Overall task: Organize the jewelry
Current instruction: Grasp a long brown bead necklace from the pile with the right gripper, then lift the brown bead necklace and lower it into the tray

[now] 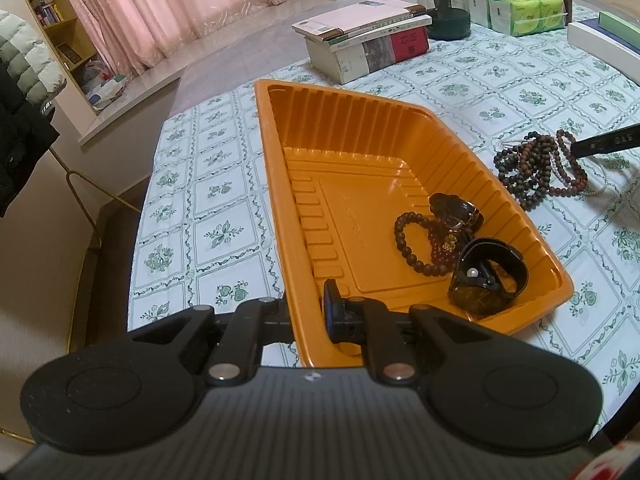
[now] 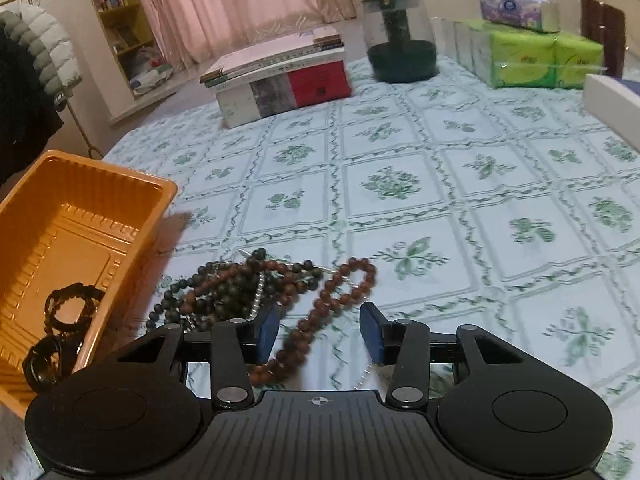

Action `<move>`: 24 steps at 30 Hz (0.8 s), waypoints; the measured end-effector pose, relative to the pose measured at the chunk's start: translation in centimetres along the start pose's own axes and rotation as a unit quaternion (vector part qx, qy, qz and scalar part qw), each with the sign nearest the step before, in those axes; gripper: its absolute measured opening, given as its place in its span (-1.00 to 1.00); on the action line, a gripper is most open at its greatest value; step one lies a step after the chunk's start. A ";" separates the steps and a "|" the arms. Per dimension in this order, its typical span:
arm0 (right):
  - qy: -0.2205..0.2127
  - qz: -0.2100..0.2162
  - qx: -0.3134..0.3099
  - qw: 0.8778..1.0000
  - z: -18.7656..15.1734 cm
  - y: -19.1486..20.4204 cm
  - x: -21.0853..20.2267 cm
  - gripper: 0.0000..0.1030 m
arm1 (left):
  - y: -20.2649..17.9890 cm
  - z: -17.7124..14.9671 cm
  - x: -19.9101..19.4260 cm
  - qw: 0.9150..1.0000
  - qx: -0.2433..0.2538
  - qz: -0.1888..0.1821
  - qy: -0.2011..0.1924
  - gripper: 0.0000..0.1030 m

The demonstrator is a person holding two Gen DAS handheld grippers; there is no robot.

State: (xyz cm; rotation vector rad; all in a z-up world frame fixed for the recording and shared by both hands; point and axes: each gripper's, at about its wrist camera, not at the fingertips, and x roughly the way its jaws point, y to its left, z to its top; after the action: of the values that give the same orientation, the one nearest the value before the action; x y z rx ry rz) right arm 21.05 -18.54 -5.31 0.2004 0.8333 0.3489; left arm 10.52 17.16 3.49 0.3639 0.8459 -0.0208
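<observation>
An orange plastic tray (image 1: 360,184) stands on the flowered tablecloth. In it lie a black watch (image 1: 486,276), a brown bead bracelet (image 1: 408,240) and another dark watch (image 1: 456,208). My left gripper (image 1: 308,312) is shut on the tray's near wall. To the right of the tray (image 2: 80,184), a tangle of dark and brown bead strands (image 2: 224,292) lies on the cloth. My right gripper (image 2: 318,332) is open just above it. A reddish-brown bead strand (image 2: 328,300) runs between the fingers, and the pads do not touch it. One right finger (image 1: 604,142) shows over the bead pile (image 1: 536,168).
A stack of books (image 2: 280,76) lies at the back of the table, with a green-based glass jar (image 2: 400,36) and green tissue packs (image 2: 536,56) to its right. A white box (image 2: 612,104) sits at the far right. The table edge (image 1: 148,200) falls away left of the tray.
</observation>
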 end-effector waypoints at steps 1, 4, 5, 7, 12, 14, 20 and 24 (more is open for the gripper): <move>0.005 -0.001 -0.002 1.000 0.1 0.2 0.4 -0.13 | 0.0 0.0 0.0 1.000 -0.001 0.000 0.000 -0.78; 0.016 -0.005 0.003 1.000 0.2 0.4 1.6 -0.18 | 0.1 0.0 0.0 1.000 -0.002 -0.001 0.002 -0.78; 0.014 -0.007 0.003 1.000 0.2 0.4 1.8 -0.26 | 0.1 -0.1 0.1 1.000 -0.002 -0.001 0.002 -0.78; 0.017 -0.008 0.002 1.000 0.3 0.4 1.9 -0.75 | 0.1 -0.1 0.1 1.000 -0.002 -0.001 0.002 -0.78; 0.001 -0.009 -0.014 1.000 0.4 0.5 0.1 -0.88 | 0.1 -0.1 0.1 1.000 -0.001 0.001 0.000 -0.78; -0.016 -0.009 -0.024 1.000 0.7 0.7 -1.3 -0.88 | 0.0 -0.1 0.1 1.000 0.000 0.002 -0.001 -0.78; -0.074 -0.008 -0.070 0.995 2.6 1.6 -6.3 -0.88 | -0.2 -0.1 -0.1 1.000 0.003 0.004 -0.004 -0.78; -0.108 -0.005 -0.097 0.989 4.4 2.3 -9.2 -0.88 | -0.3 0.0 -0.2 1.000 0.004 0.005 -0.005 -0.78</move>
State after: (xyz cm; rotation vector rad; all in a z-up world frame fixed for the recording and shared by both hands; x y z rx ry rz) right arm 18.09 -20.10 4.59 0.0498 0.5826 0.3889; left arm 10.35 16.84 3.52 0.3758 0.8348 -0.0179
